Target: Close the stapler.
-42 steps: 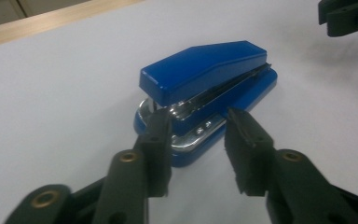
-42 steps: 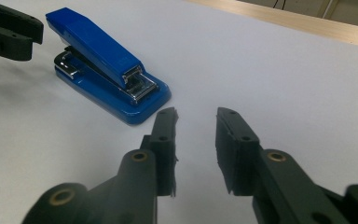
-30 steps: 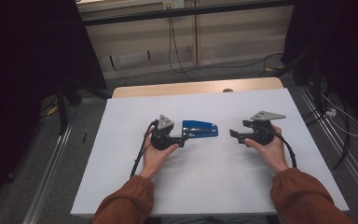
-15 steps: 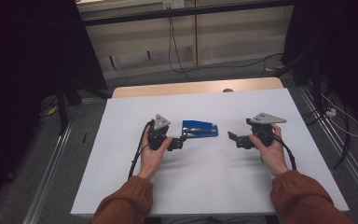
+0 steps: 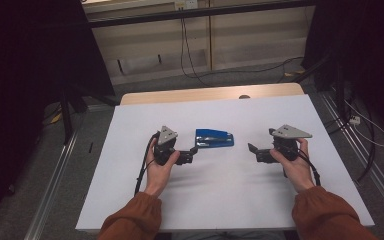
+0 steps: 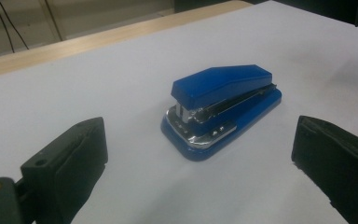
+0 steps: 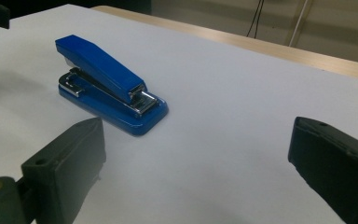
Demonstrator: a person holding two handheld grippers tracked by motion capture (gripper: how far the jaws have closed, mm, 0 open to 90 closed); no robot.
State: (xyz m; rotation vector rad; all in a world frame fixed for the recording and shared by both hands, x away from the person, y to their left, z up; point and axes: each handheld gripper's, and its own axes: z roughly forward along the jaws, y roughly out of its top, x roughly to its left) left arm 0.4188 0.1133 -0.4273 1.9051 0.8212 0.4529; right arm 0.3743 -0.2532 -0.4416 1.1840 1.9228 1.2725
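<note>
At the left of the high view, the left gripper [image 5: 194, 153] sits in the person's left hand [image 5: 159, 167], low over the white table [image 5: 130, 200], pointing toward the middle. Its jaws are spread wide and have just been opening; nothing lies between them. In the left gripper view the two black jaws stand far apart at the bottom corners, and the blue stapler [image 6: 221, 107] lies on the table ahead of the gap, clear of both jaws.

The stapler [image 5: 214, 138] rests flat on the white surface at about the centre of the table, just beyond the tips of the left gripper and well apart from the right one. It is a small desk stapler with a glossy blue top arm over a blue base, and shiny metal parts show between the two. In the left gripper view its hinged rear end faces the camera, with a bright metal plate at the back of the base and the top arm running away to the upper right. In the right gripper view the stapler [image 7: 109, 84] lies at an angle at the upper left, its top arm closed down on the base.

At the right, the right gripper [image 5: 253, 150] is held in the right hand [image 5: 295, 165], pointing left toward the stapler. Its jaws have also just been opening and stand spread, with only bare table between them.
</note>
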